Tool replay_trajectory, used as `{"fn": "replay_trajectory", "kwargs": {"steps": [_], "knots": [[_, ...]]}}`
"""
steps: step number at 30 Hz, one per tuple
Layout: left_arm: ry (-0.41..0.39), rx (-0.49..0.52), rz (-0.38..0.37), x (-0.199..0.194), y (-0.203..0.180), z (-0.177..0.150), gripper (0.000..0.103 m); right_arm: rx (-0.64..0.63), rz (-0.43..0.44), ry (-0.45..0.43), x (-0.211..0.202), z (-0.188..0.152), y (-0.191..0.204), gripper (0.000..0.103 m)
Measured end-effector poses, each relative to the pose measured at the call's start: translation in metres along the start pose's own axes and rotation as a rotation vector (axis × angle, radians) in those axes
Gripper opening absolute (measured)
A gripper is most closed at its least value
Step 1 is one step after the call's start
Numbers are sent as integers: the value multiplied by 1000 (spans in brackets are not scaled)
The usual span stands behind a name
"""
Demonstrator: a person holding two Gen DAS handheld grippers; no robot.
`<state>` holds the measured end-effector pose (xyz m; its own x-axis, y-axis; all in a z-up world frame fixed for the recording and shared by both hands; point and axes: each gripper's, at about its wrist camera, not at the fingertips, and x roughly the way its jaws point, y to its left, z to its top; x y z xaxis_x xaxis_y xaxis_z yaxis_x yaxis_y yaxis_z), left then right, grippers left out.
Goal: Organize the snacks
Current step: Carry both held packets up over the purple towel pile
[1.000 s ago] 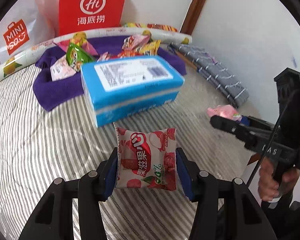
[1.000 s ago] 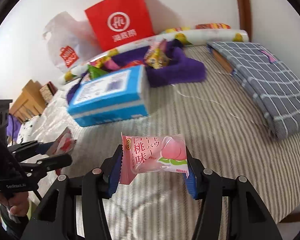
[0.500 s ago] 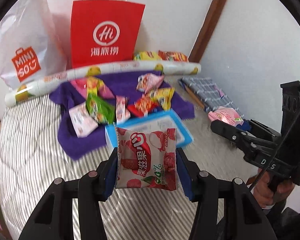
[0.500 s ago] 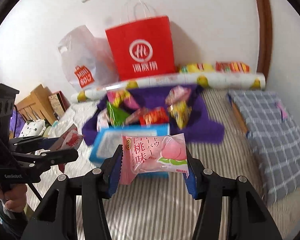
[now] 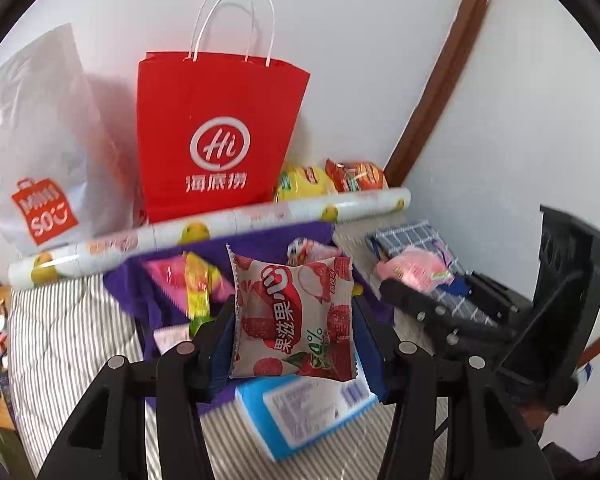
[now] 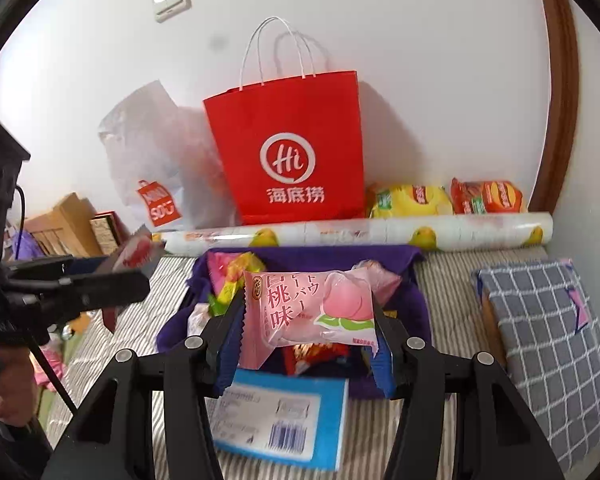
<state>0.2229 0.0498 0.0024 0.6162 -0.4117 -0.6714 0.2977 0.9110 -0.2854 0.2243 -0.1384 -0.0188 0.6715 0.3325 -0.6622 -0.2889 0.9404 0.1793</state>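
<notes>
Both grippers have risen and swung toward the wall since a second ago: the blue box point(image 5: 300, 412) that filled the middle of each view now sits low under the fingers, and the red bag point(image 5: 216, 140) stands tall ahead. I read that as carrying both snacks toward the bag or the purple cloth point(image 6: 320, 256), though I can't tell which is the goal.

My left gripper point(image 5: 294, 332) is clamped on the lychee pack point(image 5: 294, 316), blue pads pressing its two side edges. That pack stands upright, print facing the camera, long axis roughly vertical, its crimped top edge tilted slightly left. It hangs in the air over the cloth and the box.

My right gripper point(image 6: 308, 320) is likewise clamped on the peach pack point(image 6: 308, 308), gripped at its short ends. Its long axis runs across between the fingers, nearly level, the right end slightly lower. It too is in the air, above the loose snacks on the cloth.
</notes>
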Motion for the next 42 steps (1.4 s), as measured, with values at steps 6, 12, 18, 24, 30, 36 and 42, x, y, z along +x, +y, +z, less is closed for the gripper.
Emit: {"fn": "replay_trajectory", "kwargs": {"steps": [6,12,18,24,30,36,42], "knots": [[-24,-17,19,21,12,29,51,5,9,-8,26,24,-3,54],[-32,-61,-6,44,37,35,51,20,27,-13,56,34,-10,54],[9,-90,5,66,56,33,51,47,58,7,92,19,-17,54],[32,-112,29,77,64,34,51,67,75,47,112,5,-25,54],[44,-109,49,84,64,34,51,87,87,39,112,1,-33,54],[46,-119,34,86,66,34,52,70,85,60,118,-1,-29,54],[55,-128,24,86,69,33,52,15,80,110,131,-7,-18,55]]}}
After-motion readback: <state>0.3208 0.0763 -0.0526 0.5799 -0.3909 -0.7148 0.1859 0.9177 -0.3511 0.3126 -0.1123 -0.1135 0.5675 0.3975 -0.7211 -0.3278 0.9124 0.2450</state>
